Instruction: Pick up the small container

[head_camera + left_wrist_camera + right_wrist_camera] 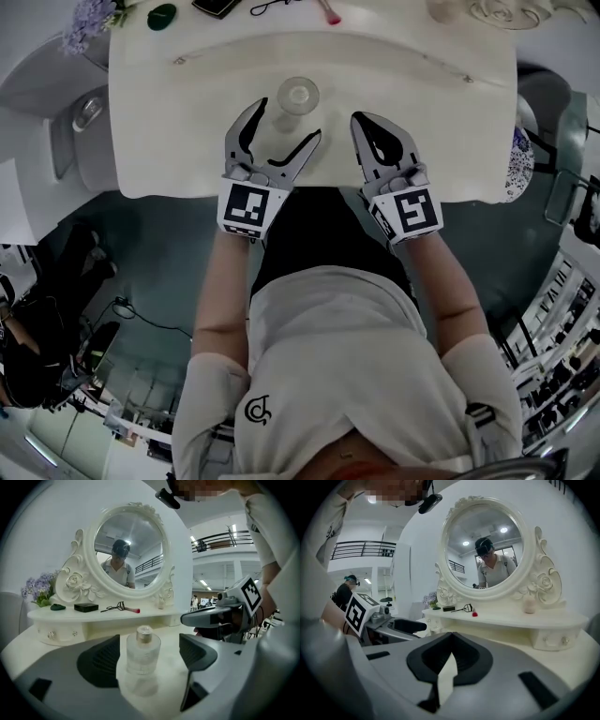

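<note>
The white bench (187, 141) fills the space ahead of me, its near edge against my body. Along its far edge runs a raised shelf (103, 614), and on that stands an oval mirror (129, 550) in a carved frame.

My left tongs (290, 119) reach in over the near edge at the middle of the bench. The jaws are spread wide and grip nothing. My right tongs (364, 122) lie just beside them, towards the right edge, with the jaws brought together at the tips and nothing between them.

A bunch of purple flowers (40, 587) sits at the left end of the shelf.

The small container (143, 651), a clear glass bottle with a metallic cap, stands upright on the bench midway between the near edge and the shelf. It is between the two pads of my left tongs, with a gap showing on each side.

Along the shelf, to the right of the flowers, lie a small green thing (58, 606), a flat black box (86, 607) and an eyelash curler (119, 607).
</note>
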Action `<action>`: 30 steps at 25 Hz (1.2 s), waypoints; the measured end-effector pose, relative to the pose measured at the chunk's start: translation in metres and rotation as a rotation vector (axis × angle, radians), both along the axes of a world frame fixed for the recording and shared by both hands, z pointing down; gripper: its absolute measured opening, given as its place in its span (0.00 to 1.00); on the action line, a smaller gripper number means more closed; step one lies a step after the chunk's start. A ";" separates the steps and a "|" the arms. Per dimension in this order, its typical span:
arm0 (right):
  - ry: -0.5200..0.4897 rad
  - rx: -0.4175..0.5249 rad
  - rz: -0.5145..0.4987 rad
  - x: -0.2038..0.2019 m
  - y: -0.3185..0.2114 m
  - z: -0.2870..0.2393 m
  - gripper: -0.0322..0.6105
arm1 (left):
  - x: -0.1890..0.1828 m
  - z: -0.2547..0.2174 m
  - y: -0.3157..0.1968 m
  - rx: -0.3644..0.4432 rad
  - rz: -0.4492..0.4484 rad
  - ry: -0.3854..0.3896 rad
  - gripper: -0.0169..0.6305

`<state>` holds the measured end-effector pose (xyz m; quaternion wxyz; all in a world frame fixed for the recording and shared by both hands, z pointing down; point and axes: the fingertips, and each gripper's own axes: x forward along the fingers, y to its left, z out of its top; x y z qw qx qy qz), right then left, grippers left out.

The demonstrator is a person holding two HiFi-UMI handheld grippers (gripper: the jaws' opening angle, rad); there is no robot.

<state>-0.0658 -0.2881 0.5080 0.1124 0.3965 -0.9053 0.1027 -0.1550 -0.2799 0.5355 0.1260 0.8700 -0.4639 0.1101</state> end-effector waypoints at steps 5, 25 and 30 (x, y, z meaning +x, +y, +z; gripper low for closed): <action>-0.001 -0.025 -0.013 -0.004 -0.007 0.014 0.06 | 0.006 0.032 -0.019 -0.078 0.022 -0.064 0.64; 0.010 -0.069 0.068 0.029 -0.038 0.036 0.06 | 0.018 0.063 -0.056 -0.137 -0.031 -0.195 0.61; 0.014 -0.084 0.083 0.034 -0.036 0.040 0.06 | 0.018 0.063 -0.060 -0.129 -0.034 -0.201 0.57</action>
